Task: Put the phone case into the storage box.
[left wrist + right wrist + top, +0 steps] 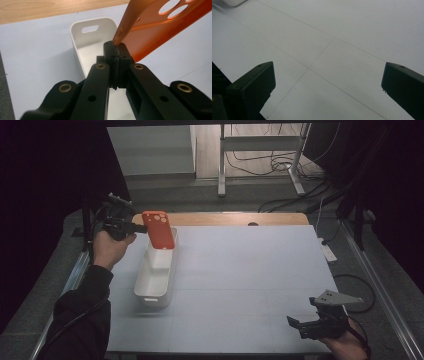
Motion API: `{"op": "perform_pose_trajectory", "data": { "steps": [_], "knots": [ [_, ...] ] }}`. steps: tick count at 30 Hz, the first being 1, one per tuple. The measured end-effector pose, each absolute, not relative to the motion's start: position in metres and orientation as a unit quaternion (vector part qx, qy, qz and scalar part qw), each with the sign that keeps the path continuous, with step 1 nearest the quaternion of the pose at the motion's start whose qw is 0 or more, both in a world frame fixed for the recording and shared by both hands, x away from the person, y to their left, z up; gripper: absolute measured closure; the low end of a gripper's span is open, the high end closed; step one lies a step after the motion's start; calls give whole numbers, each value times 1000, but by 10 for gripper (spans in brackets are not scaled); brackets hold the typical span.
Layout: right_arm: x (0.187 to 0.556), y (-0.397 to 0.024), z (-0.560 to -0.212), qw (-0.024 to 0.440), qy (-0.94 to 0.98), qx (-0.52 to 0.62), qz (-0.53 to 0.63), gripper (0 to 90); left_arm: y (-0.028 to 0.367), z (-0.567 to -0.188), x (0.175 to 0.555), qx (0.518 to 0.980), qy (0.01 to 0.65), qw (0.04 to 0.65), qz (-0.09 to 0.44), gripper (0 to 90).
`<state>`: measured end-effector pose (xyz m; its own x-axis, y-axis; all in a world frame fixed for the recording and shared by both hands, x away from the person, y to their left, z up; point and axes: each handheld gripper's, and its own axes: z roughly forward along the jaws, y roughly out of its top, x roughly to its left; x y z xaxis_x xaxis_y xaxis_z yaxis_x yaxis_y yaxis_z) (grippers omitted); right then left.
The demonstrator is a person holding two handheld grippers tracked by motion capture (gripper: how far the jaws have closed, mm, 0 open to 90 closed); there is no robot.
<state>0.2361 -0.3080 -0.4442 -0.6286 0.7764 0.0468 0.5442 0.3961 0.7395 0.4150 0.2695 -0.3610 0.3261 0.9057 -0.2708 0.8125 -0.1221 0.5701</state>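
An orange phone case (158, 229) with round camera cut-outs hangs above the far end of a long white bin (156, 292). My left gripper (141, 228) is shut on one edge of the case, its jaws pinching that rim. In the left gripper view the case (160, 30) slants up to the right from the closed pads, and the bin (87, 47) lies below with its slotted handle at the far end. My right gripper (301, 324) rests near the table's front right corner, jaws wide apart over bare white surface, open with nothing between them (328, 82).
The white tabletop (240, 270) has a wooden strip (225, 218) along its far edge. A metal frame's legs (221, 165) and loose cables (280, 165) stand on the floor beyond. A power strip (328, 252) lies just off the right edge.
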Motion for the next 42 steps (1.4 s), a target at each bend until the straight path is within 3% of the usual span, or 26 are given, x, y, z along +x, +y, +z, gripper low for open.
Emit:
{"op": "perform_pose_trajectory", "data": {
  "steps": [42],
  "knots": [
    [236,-307,-445,152,827,396,370,0,268,-428,467,729,616,289,70,889]
  ]
}}
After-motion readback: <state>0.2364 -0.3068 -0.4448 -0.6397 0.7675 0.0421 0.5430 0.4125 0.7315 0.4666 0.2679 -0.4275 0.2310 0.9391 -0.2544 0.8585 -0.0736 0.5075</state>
